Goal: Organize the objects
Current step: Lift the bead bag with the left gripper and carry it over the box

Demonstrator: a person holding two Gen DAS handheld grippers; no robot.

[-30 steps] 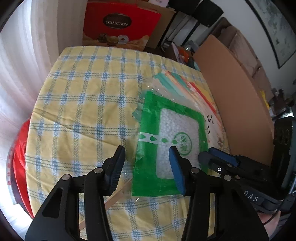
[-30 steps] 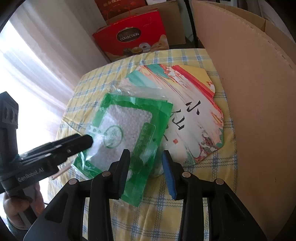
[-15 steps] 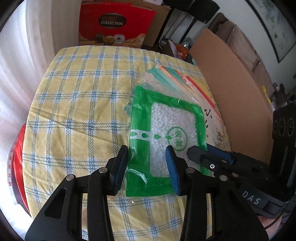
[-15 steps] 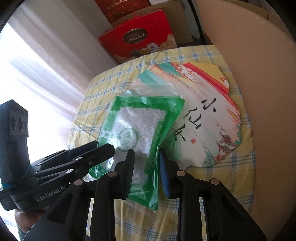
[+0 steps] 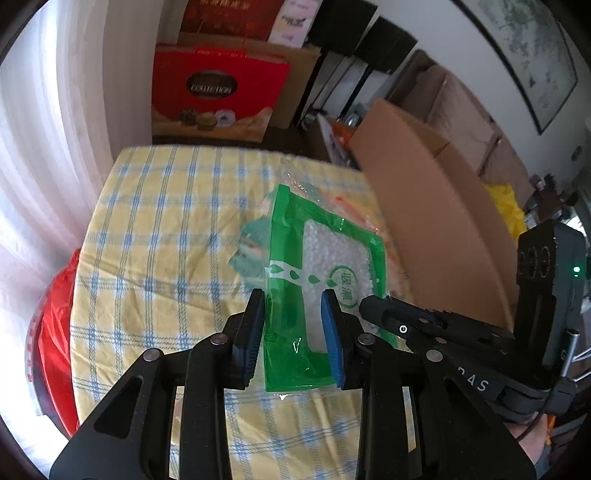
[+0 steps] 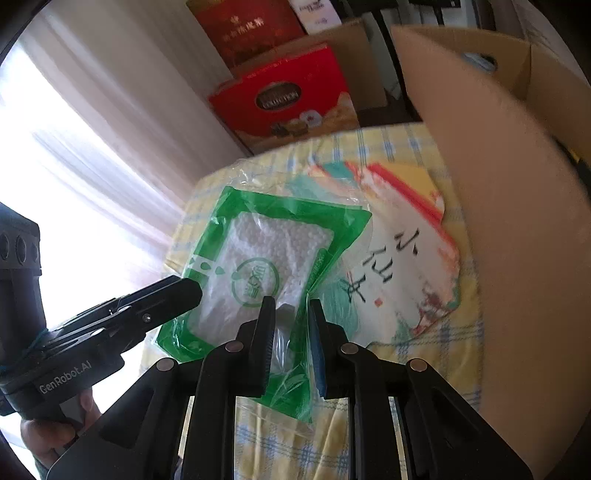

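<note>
Green desiccant pouch (image 5: 325, 273) pinched at its near edge by both tongs, lifted off the checked tablecloth (image 5: 166, 221).

Left gripper (image 5: 293, 332) takes near-left corner, right gripper (image 6: 291, 332) near-right; both have just been closing onto film. Long axis runs away; cardboard box (image 6: 498, 184) lies right, nearer the right hand.

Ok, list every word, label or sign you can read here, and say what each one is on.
"COLLECTION": oval label on the red gift box.
"GenRobot.AI": body of the left gripper.
"小仙女": black brush characters on the colourful fan-shaped card.
"AS", start cut off: body of the right gripper.
Round green seal on the green desiccant bag: characters too blurred to read.
Gold characters on the dark red box: too blurred.
</note>
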